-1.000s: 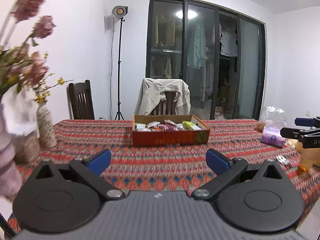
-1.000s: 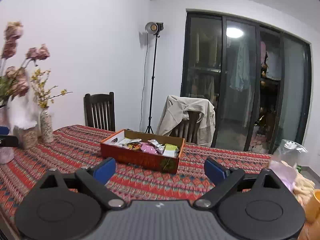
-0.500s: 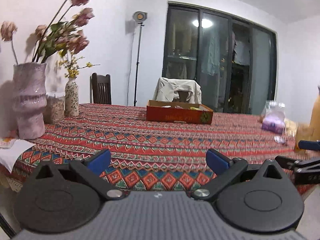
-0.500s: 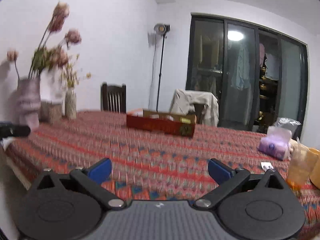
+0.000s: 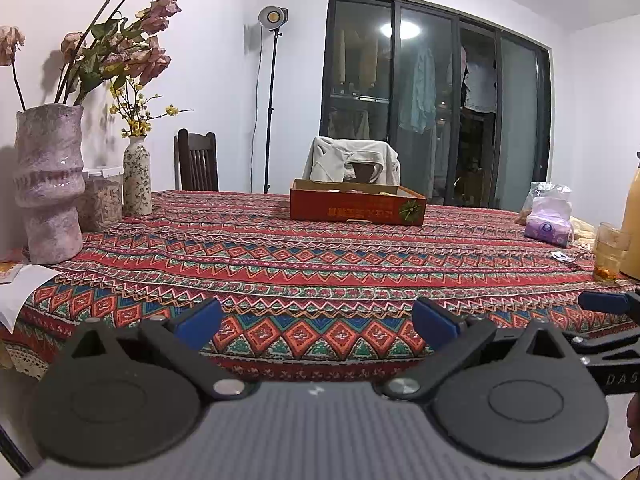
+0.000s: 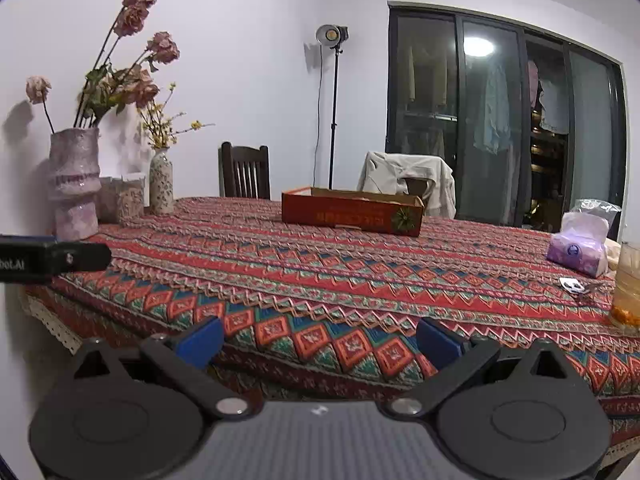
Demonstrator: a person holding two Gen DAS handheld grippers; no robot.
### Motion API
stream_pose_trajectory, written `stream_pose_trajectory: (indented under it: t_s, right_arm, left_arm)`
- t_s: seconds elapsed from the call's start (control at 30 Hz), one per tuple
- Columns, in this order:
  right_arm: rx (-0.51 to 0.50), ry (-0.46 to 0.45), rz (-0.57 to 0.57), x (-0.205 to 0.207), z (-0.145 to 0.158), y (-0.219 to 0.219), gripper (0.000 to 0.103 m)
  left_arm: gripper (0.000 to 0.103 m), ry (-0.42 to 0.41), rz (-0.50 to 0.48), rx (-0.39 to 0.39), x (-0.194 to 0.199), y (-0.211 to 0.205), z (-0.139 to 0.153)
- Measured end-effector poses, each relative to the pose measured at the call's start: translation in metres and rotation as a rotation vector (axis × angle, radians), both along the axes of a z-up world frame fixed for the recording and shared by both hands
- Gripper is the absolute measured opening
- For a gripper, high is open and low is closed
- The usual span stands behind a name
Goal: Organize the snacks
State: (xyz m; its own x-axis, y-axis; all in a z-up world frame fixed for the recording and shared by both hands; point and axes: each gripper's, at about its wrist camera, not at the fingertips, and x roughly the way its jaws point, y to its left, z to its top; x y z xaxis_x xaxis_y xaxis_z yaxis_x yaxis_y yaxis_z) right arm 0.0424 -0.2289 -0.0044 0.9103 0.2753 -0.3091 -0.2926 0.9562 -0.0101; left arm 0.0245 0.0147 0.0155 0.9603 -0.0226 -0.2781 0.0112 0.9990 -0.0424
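A shallow red cardboard box [image 5: 357, 208] of snacks stands on the far middle of the patterned tablecloth [image 5: 320, 264]; from this low angle its contents are hidden. It also shows in the right wrist view [image 6: 352, 214]. My left gripper [image 5: 316, 322] is open and empty, held at the table's near edge. My right gripper [image 6: 318, 340] is open and empty, also at the near edge, far from the box. The right gripper shows at the right of the left wrist view [image 5: 608, 312].
A large pink vase [image 5: 50, 184] with dried flowers, a jar [image 5: 102, 198] and a small vase [image 5: 137, 176] stand at the left. A purple tissue pack [image 6: 576, 246], a glass [image 6: 628, 284] and a small wrapper [image 6: 572, 285] lie at the right. Chairs stand behind the table.
Both grippers have drawn back and dropped from above the table to its near edge. The box now looks farther and its contents are out of sight. Both stay open.
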Motion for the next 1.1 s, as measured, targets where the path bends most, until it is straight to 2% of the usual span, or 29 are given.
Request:
stream_pose_trajectory:
  t_s: [0.67,1.1]
  right_arm:
    - [0.067,0.048,0.007,0.007,0.002,-0.006,0.103]
    - [0.076,0.028,-0.006,0.006,0.004,-0.009,0.103]
  left_arm:
    - [0.103,0.005,-0.006,-0.001,-0.001,0.002,0.001]
    - [0.103,0.005,-0.012,0.004,-0.001,0.003,0.002]
